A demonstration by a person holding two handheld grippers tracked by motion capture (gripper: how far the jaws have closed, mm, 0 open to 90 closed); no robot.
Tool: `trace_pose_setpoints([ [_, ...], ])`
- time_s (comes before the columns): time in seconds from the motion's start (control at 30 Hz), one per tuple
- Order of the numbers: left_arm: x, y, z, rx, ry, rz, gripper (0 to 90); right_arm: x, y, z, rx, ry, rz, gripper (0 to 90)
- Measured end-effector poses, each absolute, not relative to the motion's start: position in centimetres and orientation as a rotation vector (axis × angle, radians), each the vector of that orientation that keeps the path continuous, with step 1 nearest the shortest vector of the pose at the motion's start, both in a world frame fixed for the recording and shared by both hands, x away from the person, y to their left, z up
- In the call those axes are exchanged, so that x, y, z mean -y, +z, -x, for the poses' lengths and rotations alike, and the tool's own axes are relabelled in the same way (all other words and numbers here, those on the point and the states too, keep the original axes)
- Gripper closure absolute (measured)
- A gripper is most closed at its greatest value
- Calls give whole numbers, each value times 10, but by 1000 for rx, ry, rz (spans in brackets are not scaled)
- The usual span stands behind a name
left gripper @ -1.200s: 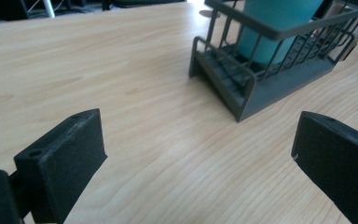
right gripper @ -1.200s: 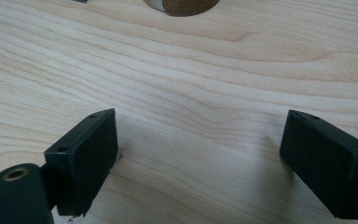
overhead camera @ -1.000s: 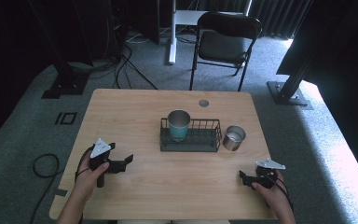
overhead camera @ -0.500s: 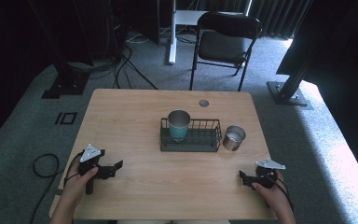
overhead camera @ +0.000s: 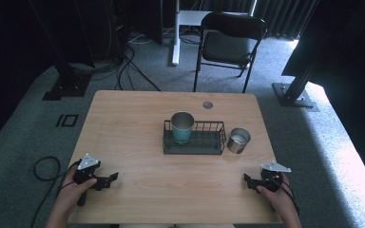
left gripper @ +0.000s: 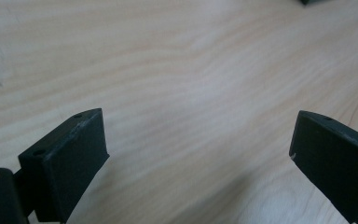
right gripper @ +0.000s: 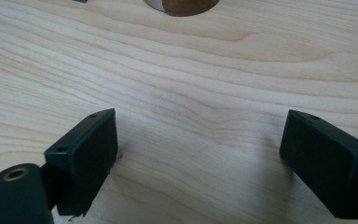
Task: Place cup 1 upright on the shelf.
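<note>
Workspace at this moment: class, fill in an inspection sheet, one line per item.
Surface: wooden table, bare grain under both grippers.
Job's things: teal cup upright in the left end of the wire basket; steel cup upright on the table beside the basket's right end.
Clutter: small round disc near the far edge.
Grippers: left gripper and right gripper open, holding nothing, low at the near edge.
Cables: black loop on the floor, left.
Surroundings: folding chair, grey carpet.
</note>
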State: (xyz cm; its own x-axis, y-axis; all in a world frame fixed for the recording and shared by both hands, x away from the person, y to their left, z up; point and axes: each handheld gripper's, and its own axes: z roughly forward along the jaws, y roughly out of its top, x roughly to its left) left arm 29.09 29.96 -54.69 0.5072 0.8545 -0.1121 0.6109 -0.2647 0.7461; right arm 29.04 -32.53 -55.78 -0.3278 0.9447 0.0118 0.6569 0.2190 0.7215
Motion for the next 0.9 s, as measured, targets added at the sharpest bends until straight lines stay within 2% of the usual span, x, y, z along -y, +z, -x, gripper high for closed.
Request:
trace_pose_setpoints([
  [0.23, -303, -554, -290, -1230, 392, -2021, 44, 325, -558, -290, -2065, 892, -1478, 108],
  [0.37, -308, -554, -289, -1252, 429, -2023, 44, 325, -558, -290, -2065, 892, -1478, 108],
  [0.47, -307, -555, -288, -1264, 518, -2085, 44, 325, -558, -290, -2065, 892, -1478, 108],
  [0.67, -297, -555, -290, -1413, 576, -2019, 26, 325, -558, -290, -2066, 892, -1477, 108],
  [0.9, -297, -555, -290, -1414, 576, -2019, 26, 325, -558, -290, -2066, 893, -1477, 107],
])
